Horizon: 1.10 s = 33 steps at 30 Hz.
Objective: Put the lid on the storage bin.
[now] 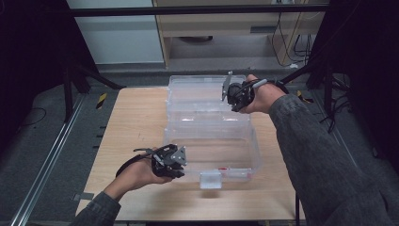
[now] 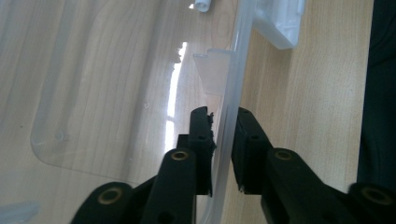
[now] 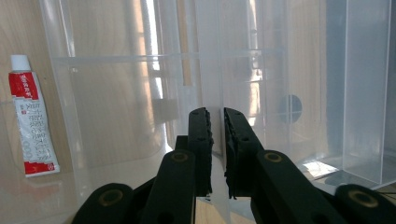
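Currently left gripper (image 2: 223, 140) fingers clamp near rim of clear plastic box (image 1: 211, 141) on desk (image 1: 136, 122); right gripper (image 3: 216, 140) fingers pinch box's raised lid (image 1: 200, 92).

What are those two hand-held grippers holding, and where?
Both grip the clear plastic box: left hand-held gripper on its near side rim, right hand-held gripper on its far wall edge.

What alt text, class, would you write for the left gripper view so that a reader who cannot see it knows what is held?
The left gripper has its two black jaws closed on the rim of a clear plastic box, one jaw inside the wall and one outside. The box rests on a light wooden table, whose grain shows through its clear floor.
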Motion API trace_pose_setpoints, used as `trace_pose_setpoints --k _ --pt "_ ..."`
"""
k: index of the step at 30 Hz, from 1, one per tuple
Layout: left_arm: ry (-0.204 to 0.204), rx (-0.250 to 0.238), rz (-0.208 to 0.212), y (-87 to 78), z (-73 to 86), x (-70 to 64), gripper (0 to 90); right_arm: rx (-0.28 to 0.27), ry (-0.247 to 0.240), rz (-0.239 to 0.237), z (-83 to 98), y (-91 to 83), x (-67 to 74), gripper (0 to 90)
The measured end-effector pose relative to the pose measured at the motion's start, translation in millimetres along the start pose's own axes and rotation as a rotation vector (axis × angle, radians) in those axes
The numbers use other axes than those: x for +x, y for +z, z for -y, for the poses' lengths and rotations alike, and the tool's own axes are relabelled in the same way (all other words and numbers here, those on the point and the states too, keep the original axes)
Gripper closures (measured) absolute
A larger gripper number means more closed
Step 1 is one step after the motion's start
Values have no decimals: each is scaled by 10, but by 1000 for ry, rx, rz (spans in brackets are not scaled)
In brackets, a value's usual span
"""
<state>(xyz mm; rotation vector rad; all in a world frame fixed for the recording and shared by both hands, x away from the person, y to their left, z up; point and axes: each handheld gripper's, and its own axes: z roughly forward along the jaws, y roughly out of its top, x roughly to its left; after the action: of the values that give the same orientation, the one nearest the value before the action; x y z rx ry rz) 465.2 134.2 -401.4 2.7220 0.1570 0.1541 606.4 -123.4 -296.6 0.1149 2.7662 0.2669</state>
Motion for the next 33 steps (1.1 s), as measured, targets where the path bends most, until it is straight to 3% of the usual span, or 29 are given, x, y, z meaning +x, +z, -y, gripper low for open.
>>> trace_pose_setpoints --k 6,16,29,33 --pt "-45 -56 14 8 56 4 812 -10 -9 -10 5 -9 2 842" --pt "-81 -54 -26 11 50 -34 803 -8 -30 -10 -40 -51 59 866" --pt "-77 -41 -64 23 34 -67 792 -23 -68 -7 -80 -201 244 875" --pt "-84 -48 -76 40 16 -51 793 -22 -61 3 -66 -179 209 869"
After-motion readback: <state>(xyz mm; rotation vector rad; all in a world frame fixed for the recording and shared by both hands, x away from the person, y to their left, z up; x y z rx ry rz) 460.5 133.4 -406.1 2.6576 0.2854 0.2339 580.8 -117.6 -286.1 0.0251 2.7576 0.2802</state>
